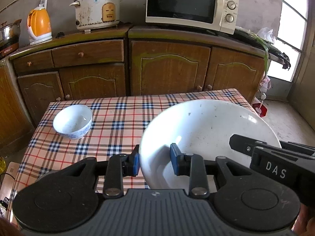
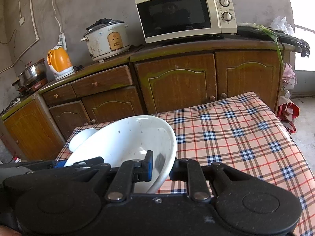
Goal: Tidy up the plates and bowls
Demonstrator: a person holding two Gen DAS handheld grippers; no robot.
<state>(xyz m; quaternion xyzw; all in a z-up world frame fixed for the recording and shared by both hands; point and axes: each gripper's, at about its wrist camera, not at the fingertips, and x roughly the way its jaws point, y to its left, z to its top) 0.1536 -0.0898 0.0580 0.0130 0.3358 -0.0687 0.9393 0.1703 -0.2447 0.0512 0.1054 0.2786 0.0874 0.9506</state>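
Both hand-held grippers clamp one white plate [image 1: 208,129] above the table [image 1: 122,114], small bowl [image 1: 72,121] alongside.

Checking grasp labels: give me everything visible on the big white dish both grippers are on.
The big white dish is a wide, shallow, glossy dish, ceramic by its look, with dark specks inside. It is tilted above the plaid tablecloth. The left gripper clamps its rim at one side and the right gripper clamps the opposite rim, one pad inside and one outside. Nothing else visibly touches it.
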